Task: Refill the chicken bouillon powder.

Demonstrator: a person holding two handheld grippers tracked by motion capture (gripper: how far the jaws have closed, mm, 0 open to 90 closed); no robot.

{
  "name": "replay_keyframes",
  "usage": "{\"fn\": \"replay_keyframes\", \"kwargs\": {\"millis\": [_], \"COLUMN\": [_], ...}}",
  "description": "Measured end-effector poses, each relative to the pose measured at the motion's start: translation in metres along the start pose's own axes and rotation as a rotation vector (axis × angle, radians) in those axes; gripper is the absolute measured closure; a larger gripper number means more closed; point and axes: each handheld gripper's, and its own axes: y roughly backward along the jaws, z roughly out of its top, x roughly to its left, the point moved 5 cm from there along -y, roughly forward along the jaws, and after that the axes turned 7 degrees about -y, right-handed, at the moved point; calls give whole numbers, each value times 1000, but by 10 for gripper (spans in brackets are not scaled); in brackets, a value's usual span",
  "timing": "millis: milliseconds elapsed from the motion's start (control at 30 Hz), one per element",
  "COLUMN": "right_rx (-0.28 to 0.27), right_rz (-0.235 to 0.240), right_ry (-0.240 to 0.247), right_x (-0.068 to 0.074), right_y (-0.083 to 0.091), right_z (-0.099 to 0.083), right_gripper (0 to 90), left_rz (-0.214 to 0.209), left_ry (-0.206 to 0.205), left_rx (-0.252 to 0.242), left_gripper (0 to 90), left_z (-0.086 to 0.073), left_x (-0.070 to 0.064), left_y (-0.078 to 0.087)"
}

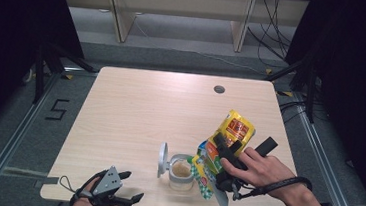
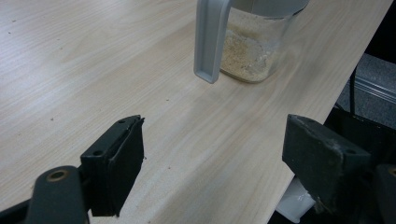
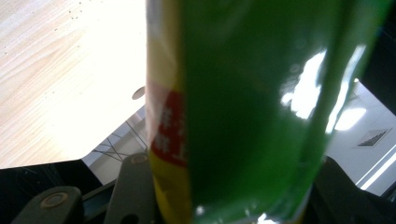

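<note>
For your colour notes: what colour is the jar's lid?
Grey; the lid shows best in the high view.

The high view was evenly lit from overhead, the pale worktop [image 1: 135,109] bright against dark, nearly black surroundings at both sides; shadows under things were short and soft. The left gripper view was sharp on the wood grain, with the near jaws slightly soft. In the right gripper view the green and yellow packet [image 3: 252,107] sat too close, blurred, with white glare patches on its glossy film, and the worktop behind was overexposed to white.
</note>
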Motion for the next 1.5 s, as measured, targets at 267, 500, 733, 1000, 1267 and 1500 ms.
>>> {"fn": "replay_keyframes", "kwargs": {"millis": [267,500,733,1000,1267,1500], "right_rx": [-1,1,-3,-2,1,0], "right_rz": [1,-1,0,2,-3,-5], "right_ry": [-3,2,1,1,4,6], "right_x": [1,-1,-1,-1,-1,-1], "right_y": [0,0,-1,0,1,1], "right_z": [0,0,1,1,0,0], "right_gripper": [577,578,579,580,581,582], "left_rz": [0,0,1,1,2,3], "left_ry": [0,-3,-5,-2,-5,0], "left_rx": [0,-6,-5,-5,-5,0], "left_gripper": [202,201,201,201,201,201], "left_z": [0,0,0,0,0,0], "left_x": [0,0,0,0,0,0], "left_y": [0,0,0,0,0,0]}}
